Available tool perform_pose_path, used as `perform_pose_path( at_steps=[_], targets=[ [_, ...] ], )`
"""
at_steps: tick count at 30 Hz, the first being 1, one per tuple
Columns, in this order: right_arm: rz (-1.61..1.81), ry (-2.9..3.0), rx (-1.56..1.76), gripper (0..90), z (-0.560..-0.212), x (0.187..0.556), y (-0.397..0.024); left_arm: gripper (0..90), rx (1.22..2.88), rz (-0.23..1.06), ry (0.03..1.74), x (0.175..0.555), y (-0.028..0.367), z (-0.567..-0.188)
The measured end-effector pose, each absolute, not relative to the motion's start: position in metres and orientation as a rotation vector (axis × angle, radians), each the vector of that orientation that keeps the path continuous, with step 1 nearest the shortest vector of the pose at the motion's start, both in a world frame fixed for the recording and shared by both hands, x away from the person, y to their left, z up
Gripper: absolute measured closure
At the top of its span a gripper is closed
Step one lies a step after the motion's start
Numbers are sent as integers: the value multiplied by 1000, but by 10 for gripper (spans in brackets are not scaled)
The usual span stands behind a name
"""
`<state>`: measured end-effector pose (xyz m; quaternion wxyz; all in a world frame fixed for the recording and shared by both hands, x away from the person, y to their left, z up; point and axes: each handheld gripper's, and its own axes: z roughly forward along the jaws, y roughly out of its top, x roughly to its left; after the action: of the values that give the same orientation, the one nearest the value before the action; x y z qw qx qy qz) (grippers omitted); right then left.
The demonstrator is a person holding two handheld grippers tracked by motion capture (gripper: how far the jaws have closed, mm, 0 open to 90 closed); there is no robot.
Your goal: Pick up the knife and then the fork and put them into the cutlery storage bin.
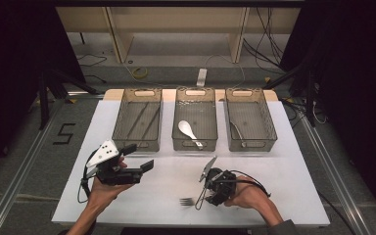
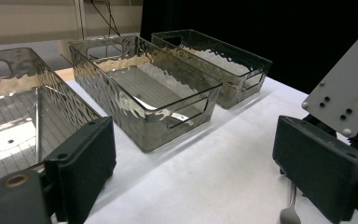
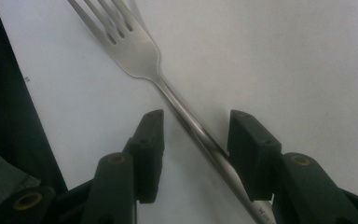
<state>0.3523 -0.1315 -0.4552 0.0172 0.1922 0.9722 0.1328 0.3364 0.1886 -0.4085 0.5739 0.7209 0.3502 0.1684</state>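
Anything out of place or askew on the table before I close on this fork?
One thing: the fork lies diagonally between the right tool's pads, its handle against the right-hand pad with a gap at the other, so the grip would be off-centre. The three bins stand in a straight row; nothing spilled or damaged.

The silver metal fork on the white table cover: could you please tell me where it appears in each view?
High view: silver metal fork lies bottom centre, beside the right tool.
Left gripper view: only its handle end, bottom right.
Right gripper view: diagonal through centre, between the jaws.
Shared landmark: white table cover.
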Motion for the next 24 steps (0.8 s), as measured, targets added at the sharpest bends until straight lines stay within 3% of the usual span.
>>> perform_pose_path(
  at_steps=[24],
  targets=[
    [329,3001,537,682,-458,346,-126,124,1694,405,824,336,188,-409]
  ],
)
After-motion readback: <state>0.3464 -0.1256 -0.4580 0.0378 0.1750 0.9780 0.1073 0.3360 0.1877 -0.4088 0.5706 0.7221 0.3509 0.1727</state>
